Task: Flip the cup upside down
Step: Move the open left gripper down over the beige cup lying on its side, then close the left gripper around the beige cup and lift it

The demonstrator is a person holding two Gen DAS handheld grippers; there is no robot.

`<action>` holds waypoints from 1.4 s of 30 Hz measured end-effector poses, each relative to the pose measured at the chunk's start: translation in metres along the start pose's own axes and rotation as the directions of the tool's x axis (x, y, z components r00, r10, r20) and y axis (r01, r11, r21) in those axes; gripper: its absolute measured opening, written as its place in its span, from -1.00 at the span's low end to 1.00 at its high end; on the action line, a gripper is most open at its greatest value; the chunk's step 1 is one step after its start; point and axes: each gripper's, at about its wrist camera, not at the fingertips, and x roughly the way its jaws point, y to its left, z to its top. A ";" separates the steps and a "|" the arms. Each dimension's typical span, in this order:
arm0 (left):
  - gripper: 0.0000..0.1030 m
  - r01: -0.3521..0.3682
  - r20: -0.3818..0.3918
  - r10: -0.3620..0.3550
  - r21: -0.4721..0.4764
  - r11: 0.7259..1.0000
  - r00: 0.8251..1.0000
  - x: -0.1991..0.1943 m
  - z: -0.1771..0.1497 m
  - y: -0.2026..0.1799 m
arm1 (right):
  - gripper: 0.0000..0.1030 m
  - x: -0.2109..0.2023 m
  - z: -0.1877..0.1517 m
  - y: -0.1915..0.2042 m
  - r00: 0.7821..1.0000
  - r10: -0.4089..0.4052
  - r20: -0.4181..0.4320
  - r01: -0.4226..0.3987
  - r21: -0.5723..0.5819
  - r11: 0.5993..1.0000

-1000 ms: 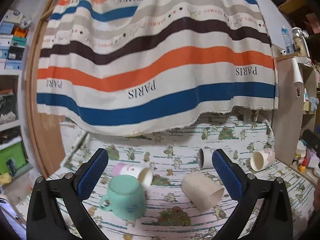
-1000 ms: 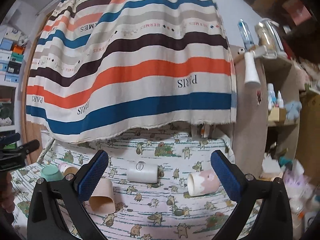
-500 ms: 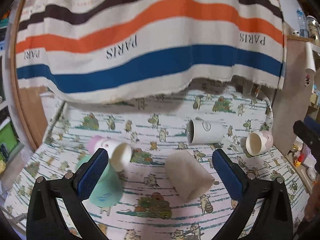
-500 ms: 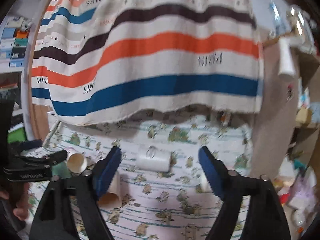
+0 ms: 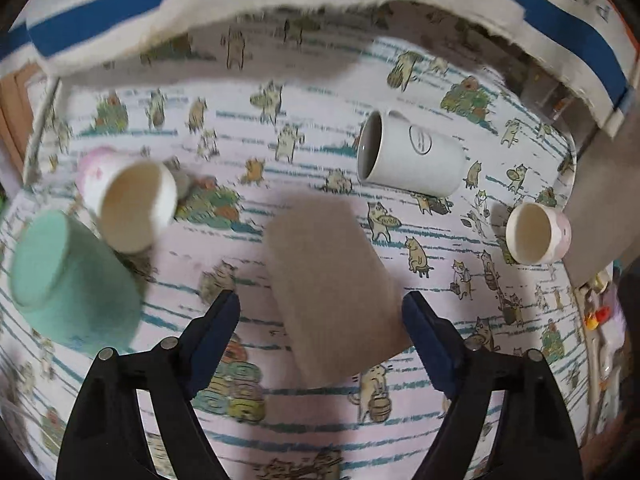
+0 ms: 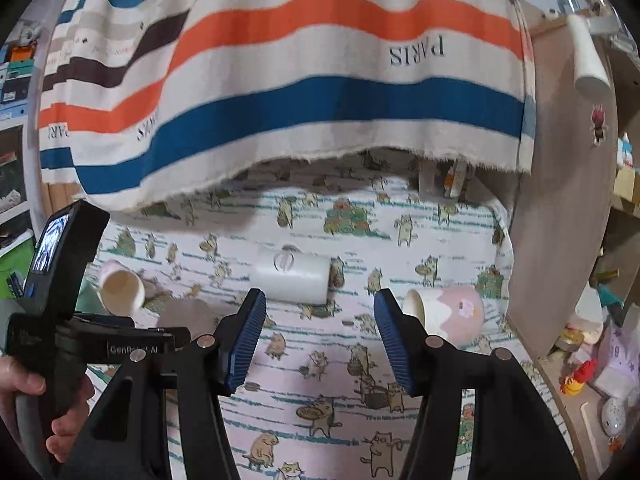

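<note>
Approach step, judged: the left gripper is lined up on the beige cup, fingers spread either side of its near end, no contact seen yet. The cup lies on its side mid-surface, a plain, matte, slightly tapered cylinder, blurred, with the rim not clearly seen; a green cup stands inverted to its left, and three more cups lie tipped nearby. Next, the fingers are to be closed across the cup's body, then it is lifted, rotated mouth-down and set; the right gripper is held spread and empty, apart from all cups.
</note>
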 end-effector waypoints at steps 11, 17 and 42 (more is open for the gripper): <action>0.60 -0.011 -0.098 -0.001 -0.123 0.992 0.995 0.033 0.005 -0.007 | 0.23 0.008 -0.012 -0.006 0.999 -0.048 -0.012 0.048 0.006 0.999; 0.42 -0.023 -0.087 0.014 -0.103 0.994 0.996 0.045 0.000 -0.009 | 0.26 0.006 -0.013 -0.006 0.996 -0.089 0.003 0.089 -0.016 0.996; 0.40 0.053 0.159 -0.084 0.189 0.981 0.984 -0.059 -0.099 -0.018 | 0.27 -0.055 -0.032 0.003 0.999 0.010 0.049 -0.013 0.053 0.998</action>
